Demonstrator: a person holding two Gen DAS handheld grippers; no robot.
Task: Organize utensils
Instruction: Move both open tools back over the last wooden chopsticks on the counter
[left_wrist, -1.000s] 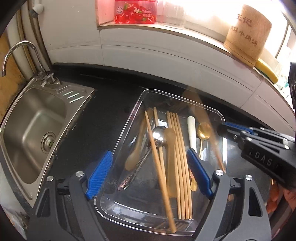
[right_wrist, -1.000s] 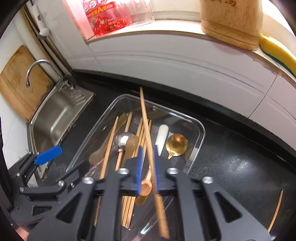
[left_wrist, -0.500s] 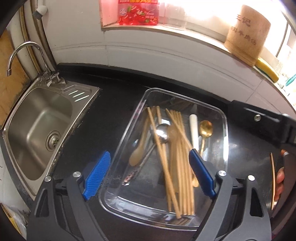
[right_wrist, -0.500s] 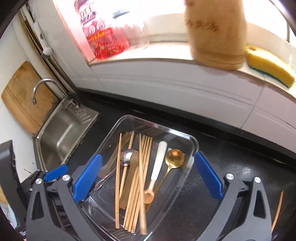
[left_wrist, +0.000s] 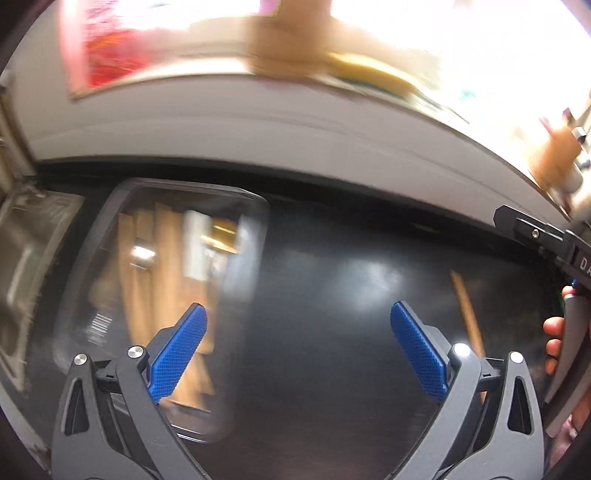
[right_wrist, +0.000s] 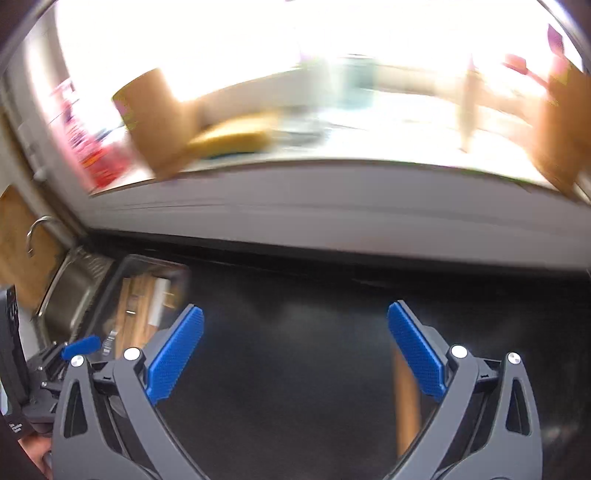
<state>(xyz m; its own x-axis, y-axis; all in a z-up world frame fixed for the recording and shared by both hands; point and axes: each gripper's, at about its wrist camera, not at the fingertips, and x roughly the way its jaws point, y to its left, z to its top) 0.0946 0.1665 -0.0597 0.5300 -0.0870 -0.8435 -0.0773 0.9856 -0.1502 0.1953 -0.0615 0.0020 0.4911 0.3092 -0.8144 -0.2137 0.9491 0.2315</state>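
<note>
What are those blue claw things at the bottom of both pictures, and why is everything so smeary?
Those are grabbers, like big tongs. A person holds one in each hand, and each has a little camera on it looking out between its two blue fingers. One picture comes from the left grabber, the other from the right grabber. The cameras are moving fast, so things look smeared. Both grabbers are wide open and hold nothing; the left one has just been opening wider. On the black counter sits a clear tray with chopsticks and spoons inside. One loose chopstick lies on the counter, off to the right. A metal sink is at the left.
</note>
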